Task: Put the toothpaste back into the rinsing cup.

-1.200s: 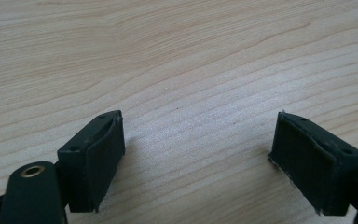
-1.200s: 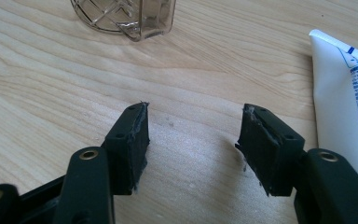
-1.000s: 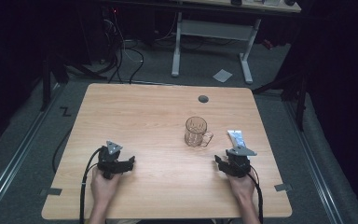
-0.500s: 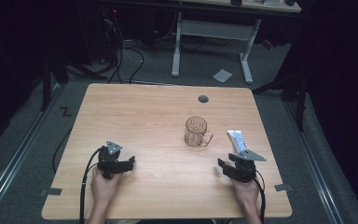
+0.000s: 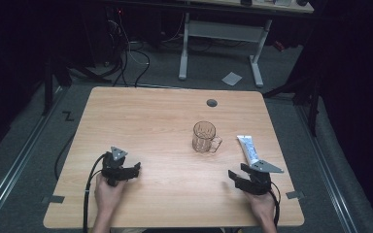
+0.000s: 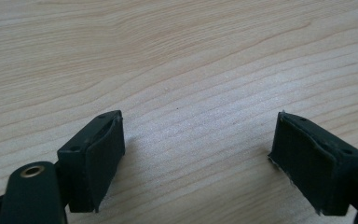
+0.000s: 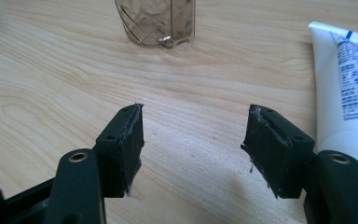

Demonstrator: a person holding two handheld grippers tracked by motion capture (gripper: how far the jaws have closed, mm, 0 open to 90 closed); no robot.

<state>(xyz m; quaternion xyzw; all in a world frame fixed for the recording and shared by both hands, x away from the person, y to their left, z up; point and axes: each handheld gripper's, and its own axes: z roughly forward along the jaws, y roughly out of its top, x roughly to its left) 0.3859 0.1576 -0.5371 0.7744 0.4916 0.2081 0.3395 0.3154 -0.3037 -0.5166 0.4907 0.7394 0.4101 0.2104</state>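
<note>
right tool (image 7: 193, 135): spread, just widened, empty | tube (image 7: 349, 79): just beside, seemingly untouched

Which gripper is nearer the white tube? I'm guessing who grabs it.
Right. The right gripper sits just below the tube, jaws open and empty. The left gripper is far across the table.

The white toothpaste tube (image 5: 248, 148) with blue print lies flat near the tabletop's right edge, just beside the upright, empty clear glass mug (image 5: 204, 137).
</note>
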